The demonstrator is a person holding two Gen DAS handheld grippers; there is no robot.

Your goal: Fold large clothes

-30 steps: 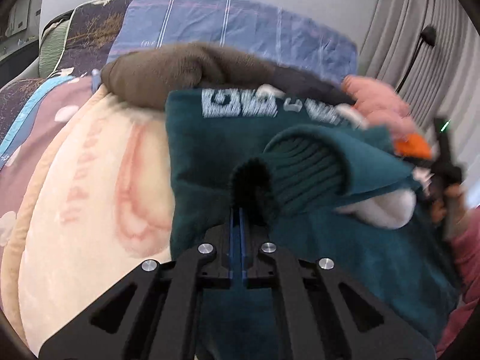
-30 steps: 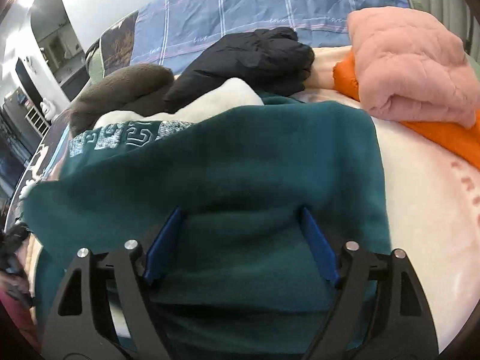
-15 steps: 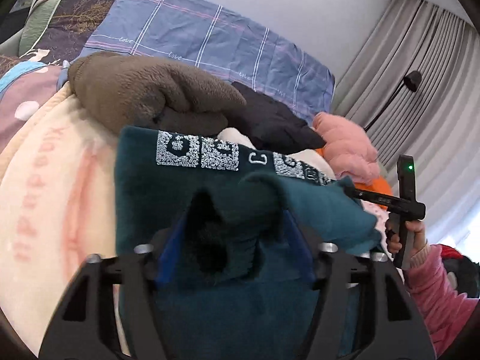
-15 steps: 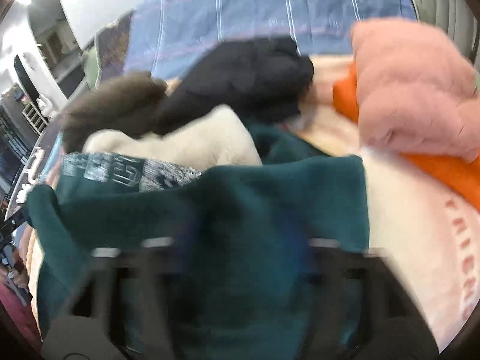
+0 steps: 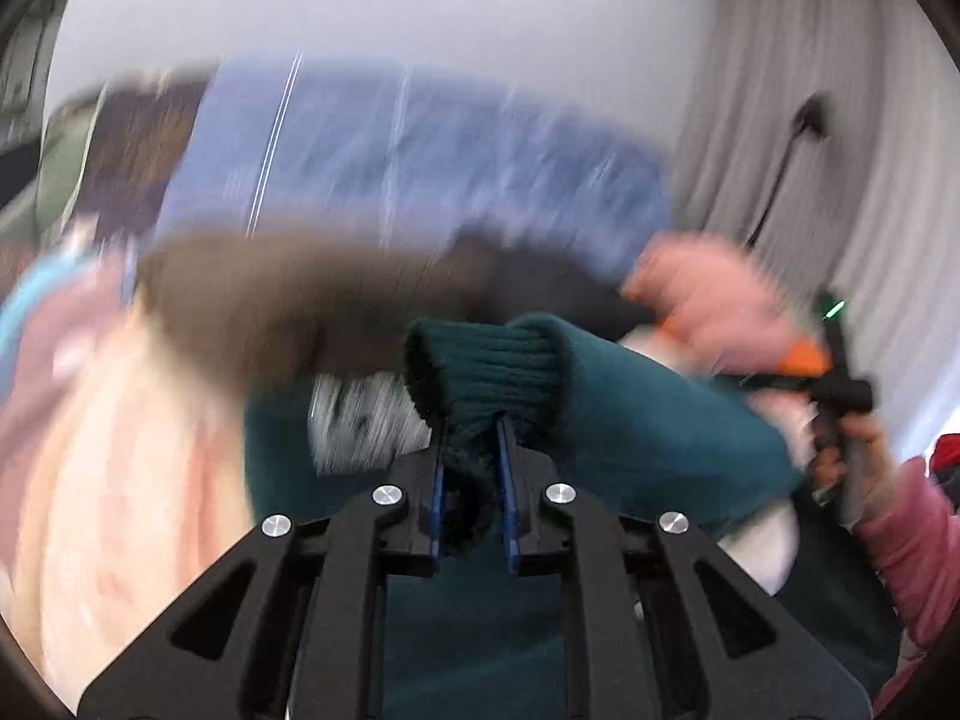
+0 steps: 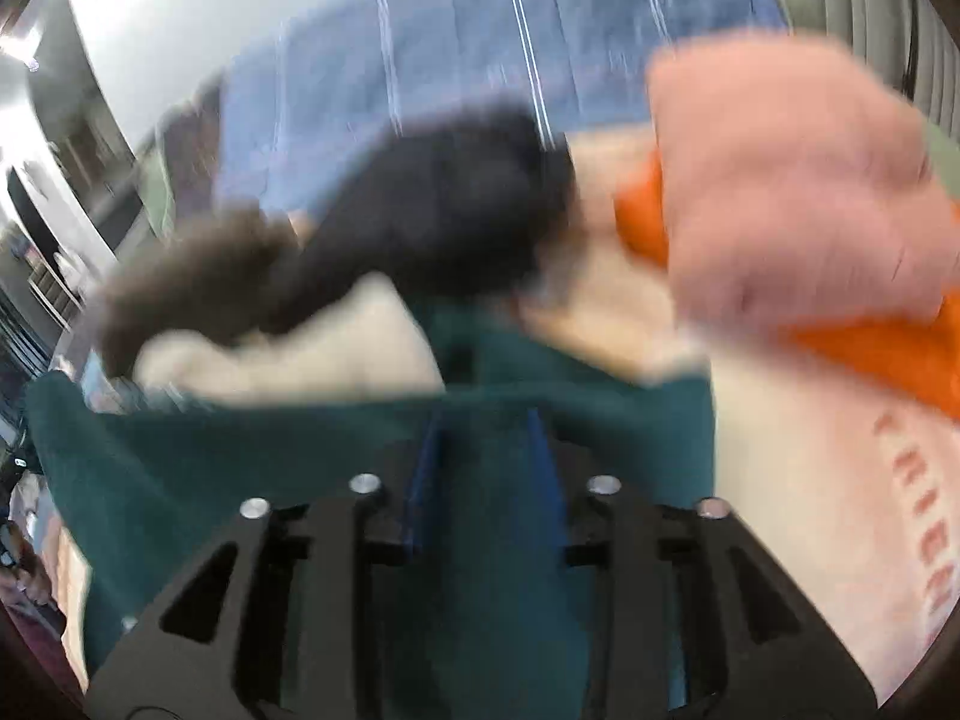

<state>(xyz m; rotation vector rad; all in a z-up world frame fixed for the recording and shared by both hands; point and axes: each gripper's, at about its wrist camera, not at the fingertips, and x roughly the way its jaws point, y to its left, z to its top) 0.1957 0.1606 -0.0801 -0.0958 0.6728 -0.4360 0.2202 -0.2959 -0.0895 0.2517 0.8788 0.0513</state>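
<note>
Here, left claw (image 5: 471,450) down-tilted, closing on sweater cuff (image 5: 486,360).

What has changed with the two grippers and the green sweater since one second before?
The right gripper, wide open earlier, now pinches the sweater's body, though its fingers are easing apart. The left gripper briefly opened and is closing again on the ribbed cuff. The other clothes lie as before.

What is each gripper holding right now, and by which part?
Left gripper, jaws closing, has the teal sweater's ribbed cuff between its pads. Right gripper, jaws opening, has the sweater's folded body edge between its pads.
</note>
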